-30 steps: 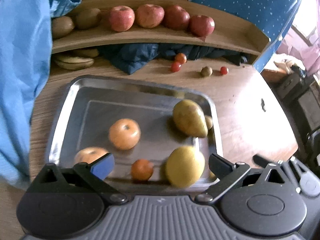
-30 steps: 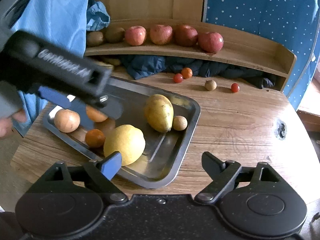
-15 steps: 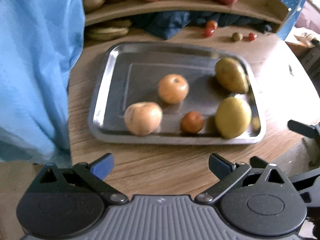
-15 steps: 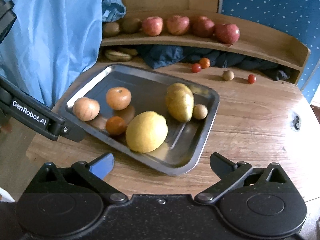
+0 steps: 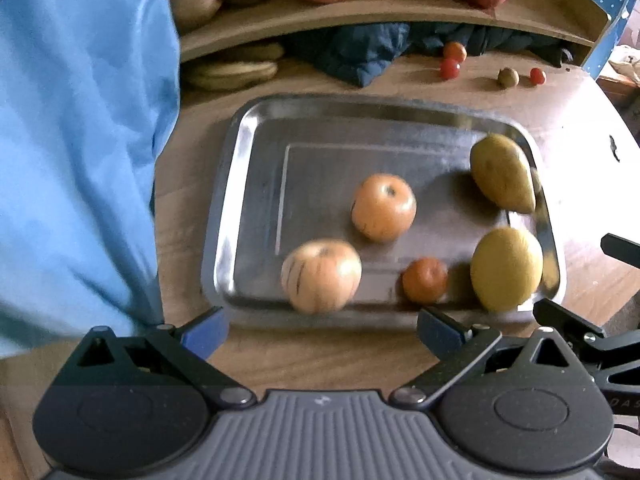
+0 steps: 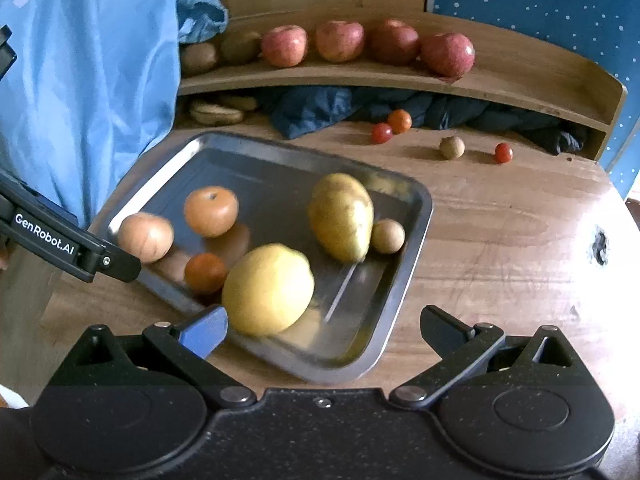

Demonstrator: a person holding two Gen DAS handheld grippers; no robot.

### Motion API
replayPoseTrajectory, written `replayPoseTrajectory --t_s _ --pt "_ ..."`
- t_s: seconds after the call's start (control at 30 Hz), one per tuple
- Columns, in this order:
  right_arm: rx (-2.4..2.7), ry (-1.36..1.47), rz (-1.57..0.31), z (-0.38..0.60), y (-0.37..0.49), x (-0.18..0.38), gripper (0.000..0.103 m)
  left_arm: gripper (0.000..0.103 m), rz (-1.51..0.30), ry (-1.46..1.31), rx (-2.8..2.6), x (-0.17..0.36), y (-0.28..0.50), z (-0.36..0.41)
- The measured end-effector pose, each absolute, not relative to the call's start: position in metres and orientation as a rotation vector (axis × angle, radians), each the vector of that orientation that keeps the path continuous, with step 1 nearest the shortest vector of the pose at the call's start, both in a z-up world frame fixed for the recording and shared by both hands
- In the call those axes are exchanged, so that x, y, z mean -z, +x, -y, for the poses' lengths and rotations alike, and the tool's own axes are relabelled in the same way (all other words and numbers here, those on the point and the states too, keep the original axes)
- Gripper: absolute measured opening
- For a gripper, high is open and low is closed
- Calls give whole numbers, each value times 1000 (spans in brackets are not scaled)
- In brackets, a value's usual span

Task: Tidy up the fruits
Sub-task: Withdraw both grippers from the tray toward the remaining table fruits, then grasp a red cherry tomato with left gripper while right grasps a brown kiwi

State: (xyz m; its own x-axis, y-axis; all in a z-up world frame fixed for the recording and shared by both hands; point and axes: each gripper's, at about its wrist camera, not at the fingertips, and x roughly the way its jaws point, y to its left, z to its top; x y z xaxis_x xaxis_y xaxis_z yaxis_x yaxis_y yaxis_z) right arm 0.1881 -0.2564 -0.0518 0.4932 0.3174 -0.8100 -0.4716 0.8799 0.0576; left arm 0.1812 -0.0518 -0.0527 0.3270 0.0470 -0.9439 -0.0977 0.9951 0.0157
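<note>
Wide wooden desk, smooth and brown, round at the edge. Curved wooden shelf at 12 o'clock, four round red apples in a row on top. Soft blue cloth hanging at 9 o'clock. Shiny metal tray in the middle, flat with rounded corners. Left claw spread wide, empty, just before the tray's near rim. Right claw spread wide too, empty. Inside the tray: fat yellow lemon at 6 o'clock, bumpy pear at 2 o'clock, two smooth orange round fruits at 9 o'clock. Tiny red tomatoes loose on the desk at 12 o'clock.
</note>
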Motion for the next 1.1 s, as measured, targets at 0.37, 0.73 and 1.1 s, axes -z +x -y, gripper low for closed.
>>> replayPoseTrajectory --t_s 0.37,0.73,1.1 --pt "-407 -114 -885 266 228 48 102 102 -1178 -21 -28 46 236 72" --pt "-281 -98 -842 272 266 50 102 102 -1138 -40 66 51 298 91" --pt "-209 -152 -859 280 314 62 102 102 -1093 -91 111 64 361 105"
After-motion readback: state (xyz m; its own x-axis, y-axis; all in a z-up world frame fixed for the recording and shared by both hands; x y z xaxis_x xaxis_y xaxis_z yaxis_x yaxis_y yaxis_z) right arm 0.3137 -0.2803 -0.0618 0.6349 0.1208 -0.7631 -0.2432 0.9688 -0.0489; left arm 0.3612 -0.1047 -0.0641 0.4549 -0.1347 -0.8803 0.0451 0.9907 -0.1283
